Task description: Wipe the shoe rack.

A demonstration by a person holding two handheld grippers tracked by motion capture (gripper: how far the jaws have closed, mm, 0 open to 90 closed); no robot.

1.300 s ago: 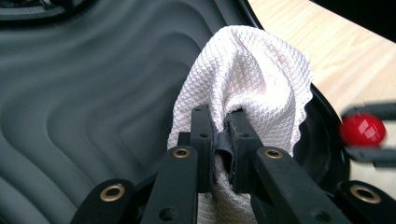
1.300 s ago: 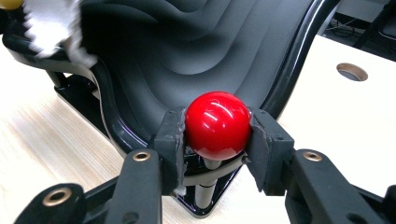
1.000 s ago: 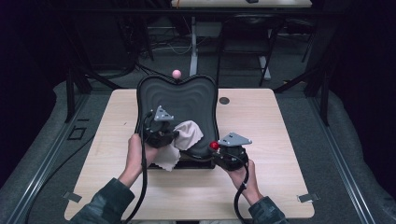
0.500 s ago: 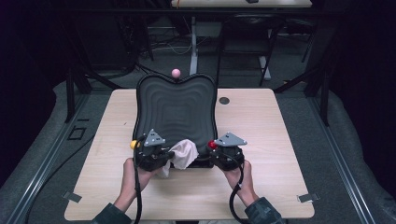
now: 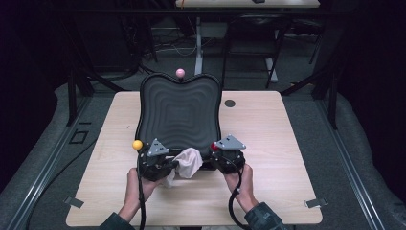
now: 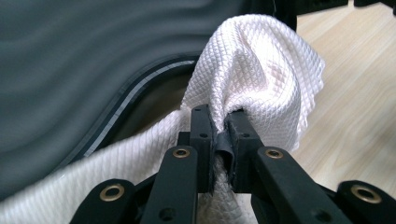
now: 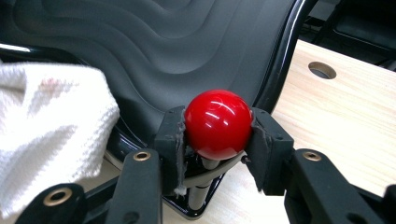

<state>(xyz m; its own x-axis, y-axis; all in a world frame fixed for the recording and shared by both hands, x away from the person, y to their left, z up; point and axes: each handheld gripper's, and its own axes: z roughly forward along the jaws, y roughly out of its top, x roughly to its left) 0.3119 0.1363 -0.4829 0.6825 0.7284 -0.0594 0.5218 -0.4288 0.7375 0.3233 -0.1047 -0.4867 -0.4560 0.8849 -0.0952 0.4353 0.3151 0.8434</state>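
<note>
A black tray with a rippled surface lies on the table, with ball knobs at its corners. My left gripper is at the tray's near edge, shut on a white waffle-weave cloth. In the left gripper view the cloth bunches up above the closed jaws of the left gripper, beside the tray's rim. My right gripper holds the red ball knob at the tray's near right corner, and the jaws of the right gripper clamp both its sides.
A yellow ball knob sits at the tray's near left corner and a pink one at its far edge. The wooden table has a round cable hole. Dark table frames stand beyond.
My left gripper has pulled the cloth from the tray's middle toward the near edge, uncovering the yellow knob. The right gripper has stayed on the red knob.
</note>
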